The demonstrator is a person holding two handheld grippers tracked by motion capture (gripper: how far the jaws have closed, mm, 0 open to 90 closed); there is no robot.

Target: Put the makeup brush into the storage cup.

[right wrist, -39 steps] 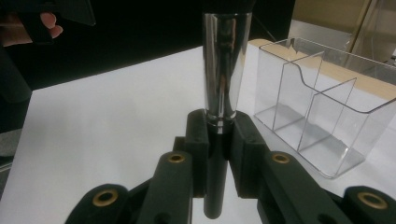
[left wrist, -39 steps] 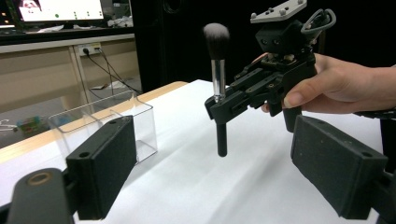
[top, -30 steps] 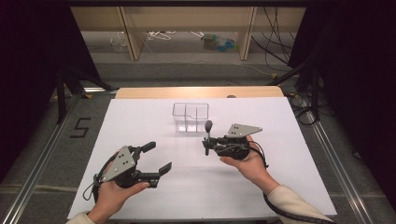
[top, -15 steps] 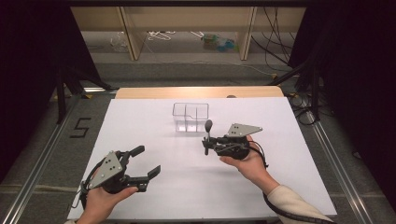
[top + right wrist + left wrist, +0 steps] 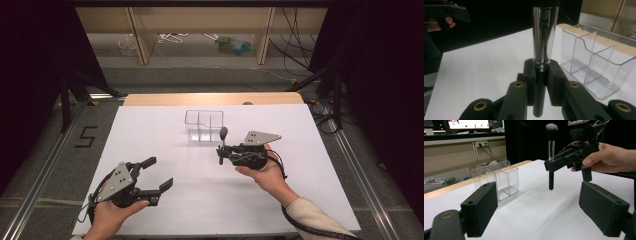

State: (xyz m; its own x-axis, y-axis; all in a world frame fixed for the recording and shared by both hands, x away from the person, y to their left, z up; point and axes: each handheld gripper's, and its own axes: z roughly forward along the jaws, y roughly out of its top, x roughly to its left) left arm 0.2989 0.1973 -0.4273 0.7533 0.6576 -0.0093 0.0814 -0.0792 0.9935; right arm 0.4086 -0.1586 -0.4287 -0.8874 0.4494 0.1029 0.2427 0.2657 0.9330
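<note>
1. Here, in the high view, the right tool point(image 5: 220, 151) is sitting just right of centre, its jaws pressed together on a black-handled makeup brush with a silver ferrule and dark bristles point(image 5: 222, 145).
2. The brush is standing upright, bristles at the top, its handle end hanging clear above the white counter point(image 5: 300, 165).
3. In the right gripper view, the pads point(image 5: 530, 75) are pinching the brush point(image 5: 543, 37) where the dark handle meets the shiny ferrule.
4. A clear plastic two-compartment organiser box point(image 5: 202, 126) is standing just above and left of the brush in the high view, apart from it.
5. The left tool point(image 5: 160, 174) is hovering in the lower left of the high view, jaws spread wide with nothing between them.
6. In the left gripper view, the brush point(image 5: 551, 157) is showing at upper centre, the box point(image 5: 496, 178) to its left.
</note>
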